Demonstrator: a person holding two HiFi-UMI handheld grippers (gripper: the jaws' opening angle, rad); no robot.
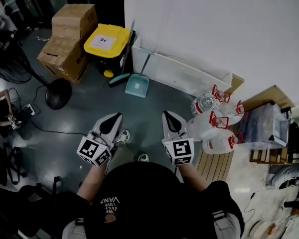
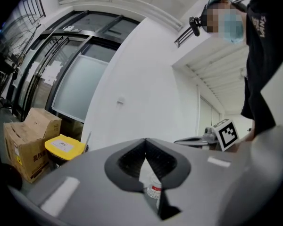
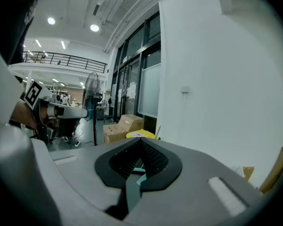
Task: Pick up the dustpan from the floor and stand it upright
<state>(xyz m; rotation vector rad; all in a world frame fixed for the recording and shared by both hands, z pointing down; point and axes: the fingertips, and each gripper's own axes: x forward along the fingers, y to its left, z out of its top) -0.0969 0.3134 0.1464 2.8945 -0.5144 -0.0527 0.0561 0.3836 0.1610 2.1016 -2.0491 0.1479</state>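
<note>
The teal dustpan (image 1: pixel 137 86) rests on the grey floor by the white wall, its long handle (image 1: pixel 146 62) running up toward the wall. Through the jaw notch in the right gripper view a sliver of the dustpan (image 3: pixel 140 177) shows. My left gripper (image 1: pixel 114 117) and right gripper (image 1: pixel 170 115) are held side by side in front of the person, well short of the dustpan and pointing toward it. Both are shut with nothing in them. In the left gripper view the shut left gripper (image 2: pixel 146 141) points at the wall, and the right gripper (image 3: pixel 141 141) faces the wall corner.
A teal broom head (image 1: pixel 119 77) lies just left of the dustpan. A yellow-lidded bin (image 1: pixel 107 40) and cardboard boxes (image 1: pixel 68 41) stand at the back left, a fan base (image 1: pixel 58 93) further left. Several large water bottles (image 1: pixel 214 119) and a wooden pallet (image 1: pixel 214 164) are at the right.
</note>
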